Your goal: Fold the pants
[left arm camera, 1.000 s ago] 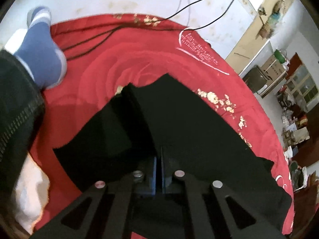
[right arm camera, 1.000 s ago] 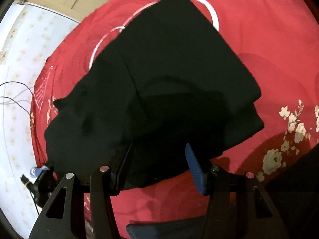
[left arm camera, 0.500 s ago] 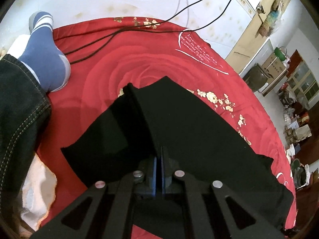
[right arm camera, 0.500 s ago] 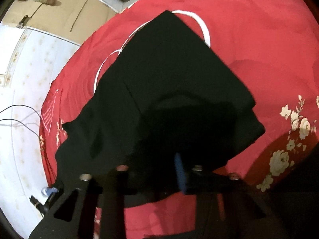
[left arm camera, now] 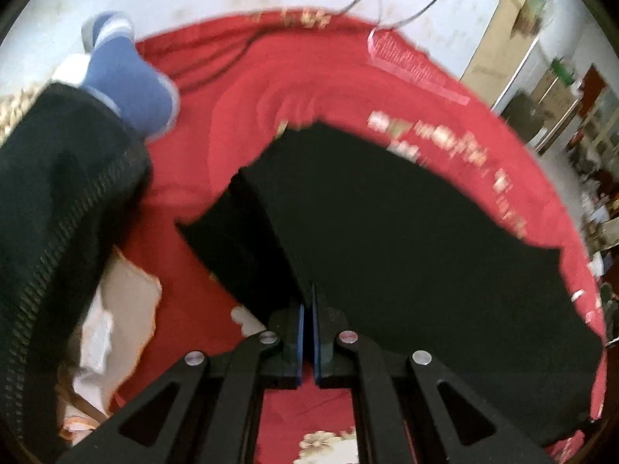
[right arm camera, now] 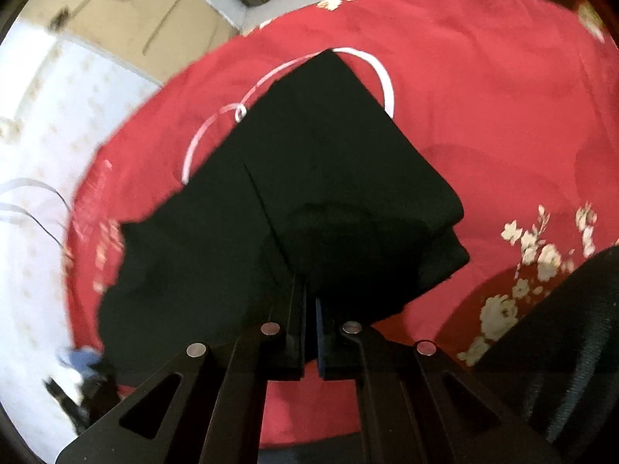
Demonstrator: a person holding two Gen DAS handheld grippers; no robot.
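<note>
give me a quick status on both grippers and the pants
Left gripper shut on the black pants. Right gripper shut on the near edge. Pants partly folded on the red blanket. Nothing in the way.

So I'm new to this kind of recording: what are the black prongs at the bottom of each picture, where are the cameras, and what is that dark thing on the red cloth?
There is no robot here. A person holds a two-finger gripper in each hand, and each carries a fisheye camera looking along its fingers, so the prongs are the gripper itself. One view shows the left gripper, the other the right gripper. Both are shut on the near edge of the black pants, which lie partly folded on a red floral blanket. The blue sock is the person's foot.
</note>
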